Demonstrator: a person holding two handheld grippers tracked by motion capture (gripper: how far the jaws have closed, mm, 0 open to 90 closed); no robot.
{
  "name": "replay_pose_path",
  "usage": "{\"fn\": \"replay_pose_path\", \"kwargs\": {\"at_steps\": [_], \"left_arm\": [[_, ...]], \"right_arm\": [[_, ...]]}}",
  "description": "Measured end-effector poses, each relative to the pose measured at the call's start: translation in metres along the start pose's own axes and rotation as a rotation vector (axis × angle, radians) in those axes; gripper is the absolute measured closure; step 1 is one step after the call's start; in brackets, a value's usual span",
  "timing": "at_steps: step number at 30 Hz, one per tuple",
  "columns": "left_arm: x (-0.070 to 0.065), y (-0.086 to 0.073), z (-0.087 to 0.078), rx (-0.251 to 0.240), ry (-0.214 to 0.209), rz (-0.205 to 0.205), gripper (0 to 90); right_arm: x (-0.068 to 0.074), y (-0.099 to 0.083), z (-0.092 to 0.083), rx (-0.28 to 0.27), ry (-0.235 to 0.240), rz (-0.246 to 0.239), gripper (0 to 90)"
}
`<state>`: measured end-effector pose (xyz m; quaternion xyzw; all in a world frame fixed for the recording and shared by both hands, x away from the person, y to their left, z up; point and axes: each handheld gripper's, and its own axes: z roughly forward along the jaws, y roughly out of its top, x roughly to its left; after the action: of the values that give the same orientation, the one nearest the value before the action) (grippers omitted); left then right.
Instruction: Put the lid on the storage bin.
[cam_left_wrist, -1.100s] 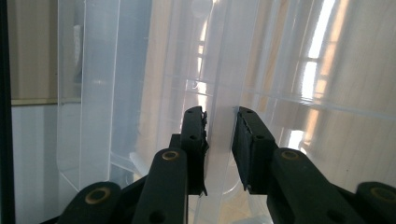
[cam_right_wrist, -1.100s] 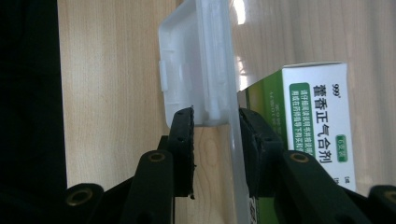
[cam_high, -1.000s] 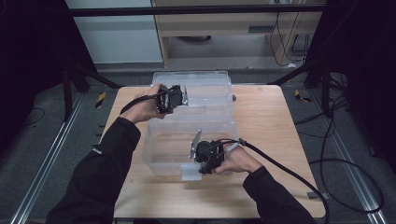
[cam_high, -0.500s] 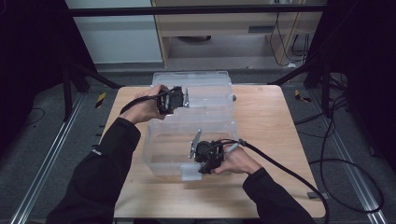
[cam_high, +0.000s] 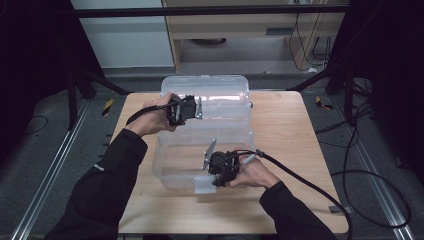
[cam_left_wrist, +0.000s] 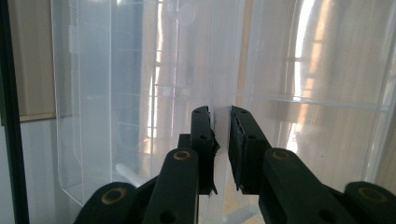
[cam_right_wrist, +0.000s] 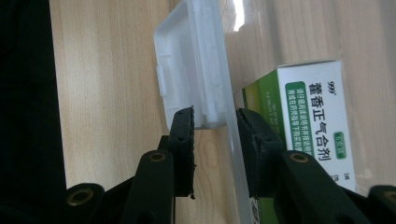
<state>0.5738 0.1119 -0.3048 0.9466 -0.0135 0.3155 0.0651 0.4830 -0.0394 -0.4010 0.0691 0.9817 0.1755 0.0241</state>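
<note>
Clear plastic box (cam_high: 200, 150) sits mid-bench, its lid (cam_high: 210, 92) raised toward the far edge. Left tool (cam_left_wrist: 219, 140) has just been closing, jaws straddling the thin lid wall; contact on both pads not certain. Right tool (cam_right_wrist: 215, 140) grasps the latch (cam_right_wrist: 196, 70) and front wall at the near edge. Green-and-white carton (cam_right_wrist: 303, 130) lies inside; Chinese characters and "999" legible. Risks: slick thin lid slipping from the left jaws and dropping; box sliding if the right grip loosens; lid trapping the carton

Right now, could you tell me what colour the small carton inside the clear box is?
The carton is green and white, clearest in the right gripper view.
</note>
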Motion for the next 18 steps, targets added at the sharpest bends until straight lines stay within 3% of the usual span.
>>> {"fn": "replay_pose_path", "kwargs": {"at_steps": [18], "left_arm": [[-0.028, -0.002, -0.021, -0.021, 0.041, -0.001, 80.3]], "right_arm": [[0.001, -0.002, 0.000, -0.015, -0.007, 0.018, 67.7]]}}
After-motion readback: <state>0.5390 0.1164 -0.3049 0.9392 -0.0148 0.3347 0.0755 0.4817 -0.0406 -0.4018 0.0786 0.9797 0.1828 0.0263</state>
